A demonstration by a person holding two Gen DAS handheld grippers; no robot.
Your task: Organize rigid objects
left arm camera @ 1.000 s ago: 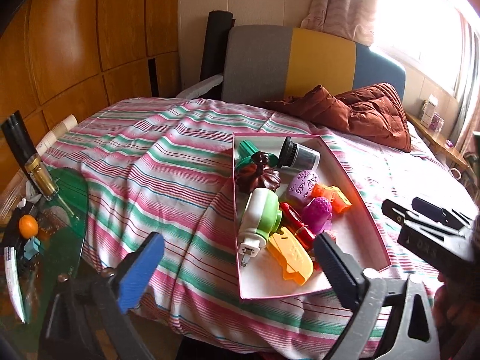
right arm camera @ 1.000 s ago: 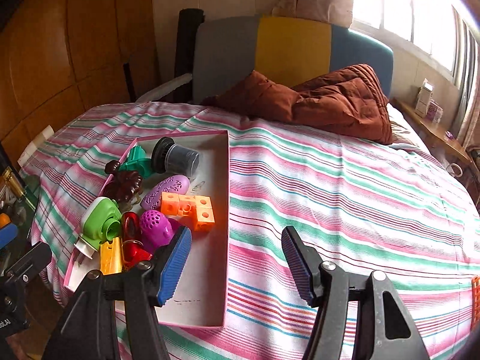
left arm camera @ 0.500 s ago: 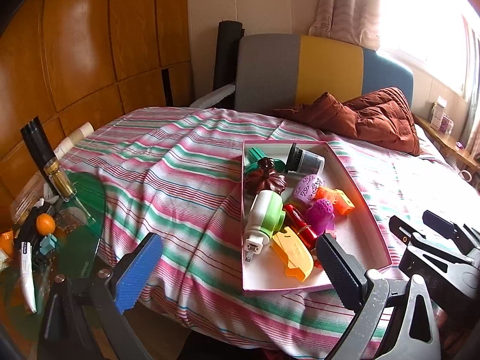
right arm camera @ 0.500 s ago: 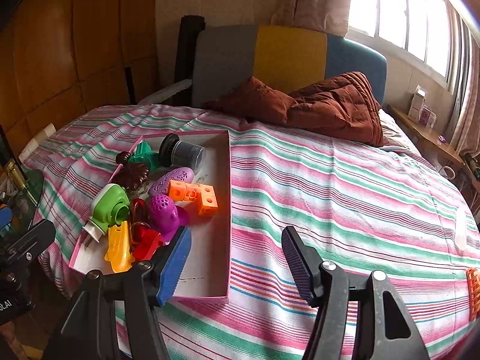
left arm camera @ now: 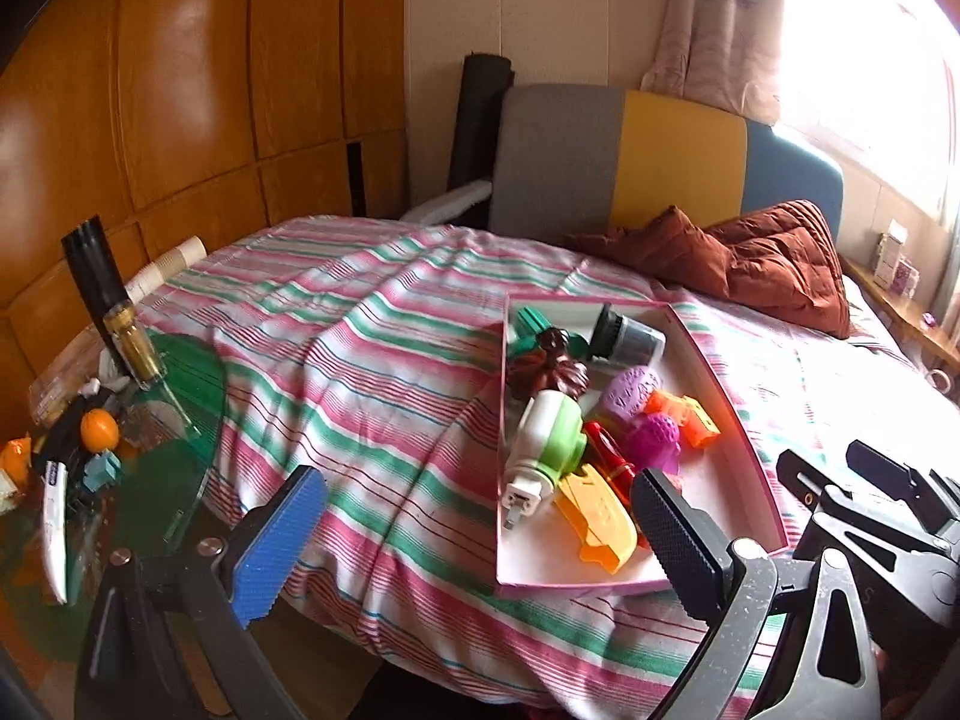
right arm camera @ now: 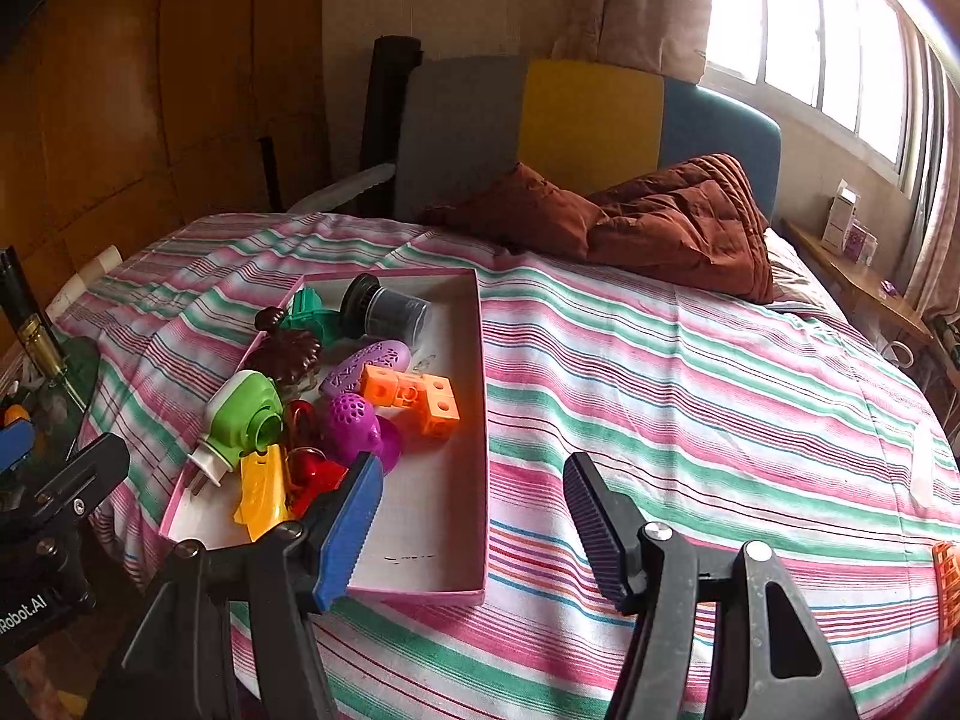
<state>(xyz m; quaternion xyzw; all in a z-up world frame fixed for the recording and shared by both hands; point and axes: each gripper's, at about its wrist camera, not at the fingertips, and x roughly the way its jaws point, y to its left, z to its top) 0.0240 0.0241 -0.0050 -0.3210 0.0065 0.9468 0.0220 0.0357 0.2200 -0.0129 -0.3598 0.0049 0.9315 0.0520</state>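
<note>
A pink-rimmed shallow box [right arm camera: 480, 420] [left arm camera: 720, 372] lies on the striped bed and holds several rigid items: a green-and-white plug device [right arm camera: 243, 414] [left arm camera: 549, 441], orange cubes [right arm camera: 420, 393], a purple perforated ball [right arm camera: 354, 423], a yellow piece [right arm camera: 261, 489], a brown flower shape [right arm camera: 285, 351] and a dark cylinder [right arm camera: 384, 309]. My left gripper [left arm camera: 480, 540] is open and empty, off the bed's near-left edge. My right gripper [right arm camera: 474, 522] is open and empty, above the box's near right corner.
A brown quilted jacket [right arm camera: 648, 228] lies at the bed's far side before a grey-yellow-blue headboard [right arm camera: 582, 120]. A glass side table [left arm camera: 120, 420] at the left carries a bottle, oranges and small clutter. An orange item [right arm camera: 947, 582] sits at the bed's right edge.
Both grippers have pulled back and up from the bed, so the box looks smaller and farther. Both stay open and empty. The items in the box have not moved.
</note>
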